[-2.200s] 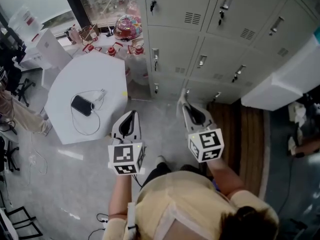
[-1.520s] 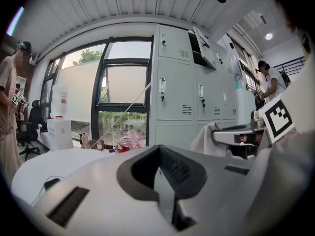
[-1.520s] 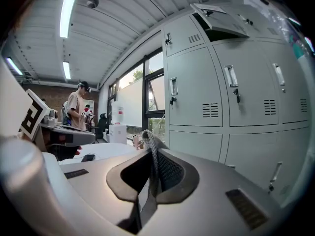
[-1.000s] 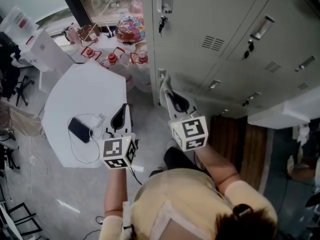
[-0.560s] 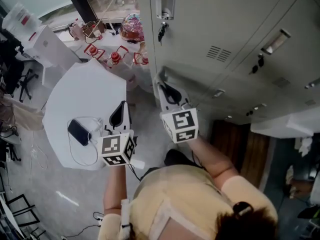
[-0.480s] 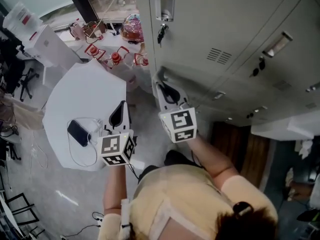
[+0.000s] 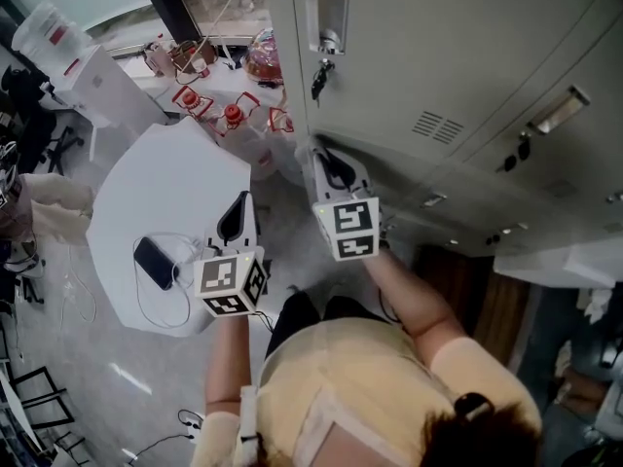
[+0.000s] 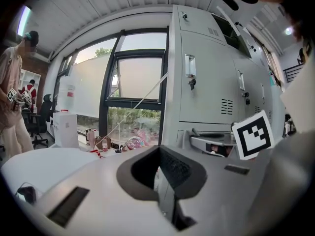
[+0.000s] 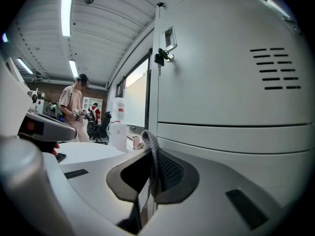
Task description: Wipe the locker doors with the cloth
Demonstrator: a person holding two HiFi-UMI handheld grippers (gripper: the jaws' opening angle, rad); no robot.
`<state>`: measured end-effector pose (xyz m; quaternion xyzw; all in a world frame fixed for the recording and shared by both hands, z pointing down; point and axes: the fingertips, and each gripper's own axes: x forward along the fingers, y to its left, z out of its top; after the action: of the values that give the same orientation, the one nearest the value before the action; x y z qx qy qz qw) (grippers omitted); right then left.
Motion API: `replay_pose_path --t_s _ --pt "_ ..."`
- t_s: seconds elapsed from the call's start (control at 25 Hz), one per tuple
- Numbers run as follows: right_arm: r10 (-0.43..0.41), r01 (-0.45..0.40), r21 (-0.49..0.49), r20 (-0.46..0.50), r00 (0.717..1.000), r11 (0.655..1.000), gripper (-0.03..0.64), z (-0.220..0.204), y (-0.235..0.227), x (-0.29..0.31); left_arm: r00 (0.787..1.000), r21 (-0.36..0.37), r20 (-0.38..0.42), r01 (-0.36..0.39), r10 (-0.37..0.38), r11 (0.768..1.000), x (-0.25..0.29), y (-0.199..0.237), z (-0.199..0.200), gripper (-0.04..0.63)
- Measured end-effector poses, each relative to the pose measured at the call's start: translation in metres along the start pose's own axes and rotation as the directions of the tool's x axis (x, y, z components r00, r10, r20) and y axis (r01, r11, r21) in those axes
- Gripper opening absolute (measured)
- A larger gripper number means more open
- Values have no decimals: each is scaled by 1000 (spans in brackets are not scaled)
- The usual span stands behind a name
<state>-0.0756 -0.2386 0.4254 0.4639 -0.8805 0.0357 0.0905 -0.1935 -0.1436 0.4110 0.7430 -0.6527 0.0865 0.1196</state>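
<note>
Grey locker doors [image 7: 438, 76] fill the upper right of the head view; the nearest door has a recessed handle [image 7: 329, 17] with a key [image 7: 318, 78] hanging under it. My right gripper [image 7: 326, 159] is raised close to this door's lower left part and is shut on a grey mesh cloth [image 9: 150, 149], which sticks up between the jaws. In the right gripper view the door [image 9: 231, 73] and its key [image 9: 162, 57] stand just beyond the right gripper [image 9: 150, 156]. My left gripper [image 7: 237, 212] hangs lower left, shut with nothing in it; its own view shows the left gripper [image 8: 158, 156] pointing at the lockers [image 8: 206, 82].
A white table [image 7: 175, 178] at left carries a black phone [image 7: 154, 257] with a cable. Red stools and clutter [image 7: 229, 115] stand by the window, with a water dispenser [image 7: 92, 76] beside them. A person [image 9: 74, 107] stands far off.
The view has closed in on the lockers. My right gripper with the cloth has risen toward the upper left locker door. The left gripper stays by the table's edge.
</note>
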Motion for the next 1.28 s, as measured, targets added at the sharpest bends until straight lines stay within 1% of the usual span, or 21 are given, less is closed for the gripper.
replay_pose_path --t_s 0.12,0.36,0.72,1.0,1.28 --pt "-29 29 8 -18 999 1000 18 -3 -8 4 1000 16 -2 20 -20 1000 7 0 3 2" --pt "-87 87 18 -16 996 996 18 1 -23 0 997 10 -22 78 -77 997 25 -1 9 2" --pt "-185 186 32 -29 982 982 18 -3 -56 -30 983 30 -48 179 -177 983 48 -26 12 2" --pt "-282 285 43 -52 958 958 18 -14 -90 -62 966 39 -62 254 -252 966 61 -56 10 2" --pt "-389 392 49 -71 919 919 18 -25 -126 -99 940 51 -76 336 -332 941 71 -90 6 2"
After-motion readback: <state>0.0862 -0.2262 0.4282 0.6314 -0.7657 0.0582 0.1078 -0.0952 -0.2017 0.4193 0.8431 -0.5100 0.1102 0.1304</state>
